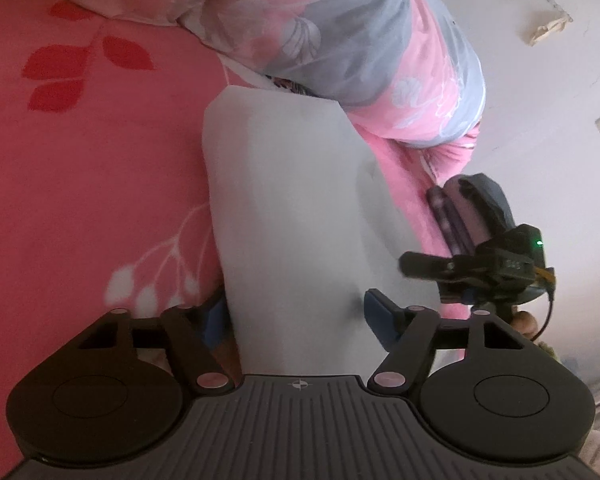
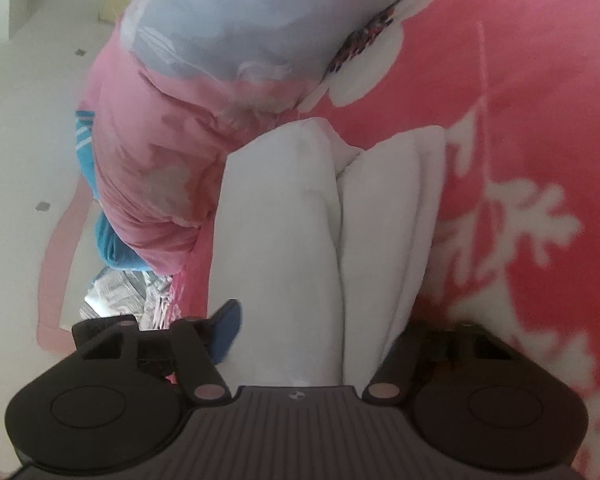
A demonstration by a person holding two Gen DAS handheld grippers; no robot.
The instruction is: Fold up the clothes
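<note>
The white garment [image 1: 296,208] lies on a pink bedsheet [image 1: 92,168] printed with red and white leaves. In the left wrist view it runs as one long, smooth folded strip straight ahead of the left gripper [image 1: 296,320], its near end passing between the two blue finger pads. The left pad [image 1: 214,320] is half hidden behind the cloth edge; the right pad [image 1: 382,320] stands just beside the other edge. Whether the pads press on the fabric cannot be told from this view.

In the right wrist view the same white garment [image 2: 284,240] rises ahead of the right gripper [image 2: 316,332] as two rounded folds side by side, parted by a deep crease. Its near end fills the space between the fingers. The left blue pad [image 2: 226,328] is at the cloth's edge; the right finger is covered by the fabric, so the grip cannot be confirmed here either.

Beyond the far end of the garment, in both views, lies a bunched quilt [image 1: 372,52] in pink and grey-blue with pale floral print. To the right of the left gripper, off the bed edge, the other hand-held device [image 1: 484,264] shows with a green light lit, and fingers of the person's hand [image 1: 524,318] just under it. A white wall [image 1: 540,100] stands behind. In the right wrist view, a blue item [image 2: 112,248] sits to the left of the gripper, below the quilt, partly hidden
</note>
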